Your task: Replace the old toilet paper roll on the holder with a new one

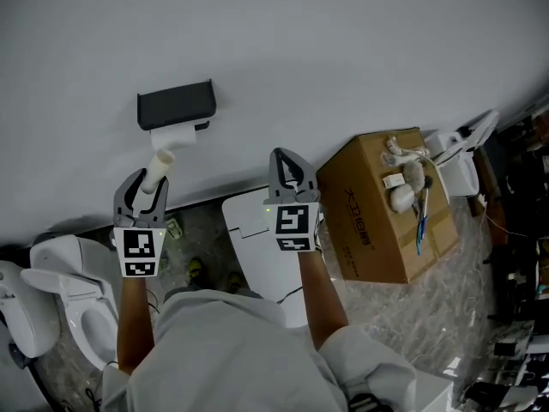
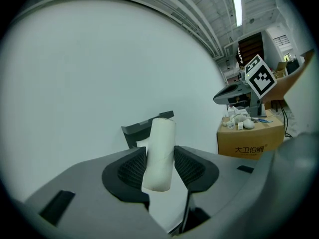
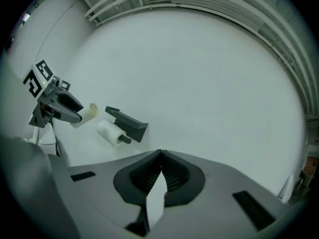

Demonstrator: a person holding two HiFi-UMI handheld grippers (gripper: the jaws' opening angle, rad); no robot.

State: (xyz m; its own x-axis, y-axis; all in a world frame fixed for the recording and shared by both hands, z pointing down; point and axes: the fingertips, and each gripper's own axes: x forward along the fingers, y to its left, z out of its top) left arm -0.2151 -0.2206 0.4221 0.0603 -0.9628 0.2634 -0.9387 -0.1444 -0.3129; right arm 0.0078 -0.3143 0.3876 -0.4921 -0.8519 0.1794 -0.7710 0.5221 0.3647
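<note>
Pinching cardboard tube [image 2: 159, 153] between pads [image 2: 131, 169] — left gripper [image 1: 146, 197] | right gripper [image 3: 160, 158] pressed together, apparently empty

You're in a lab-like hall rigged as a bathroom: a toilet [image 1: 64, 269] and holder [image 1: 176, 104] by a bare wall [image 1: 343, 50], a box [image 1: 377, 221], and a strip light [image 2: 237, 6] overhead.

Left claw [image 1: 152, 184] clamped, right claw [image 1: 283, 158] closed

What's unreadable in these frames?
- Holder, head view: its cover hides how the paper roll mounts.
- Cardboard tube, head view: lower end hidden inside the left gripper.
- Clutter on the cardboard box, head view: too small to name.
</note>
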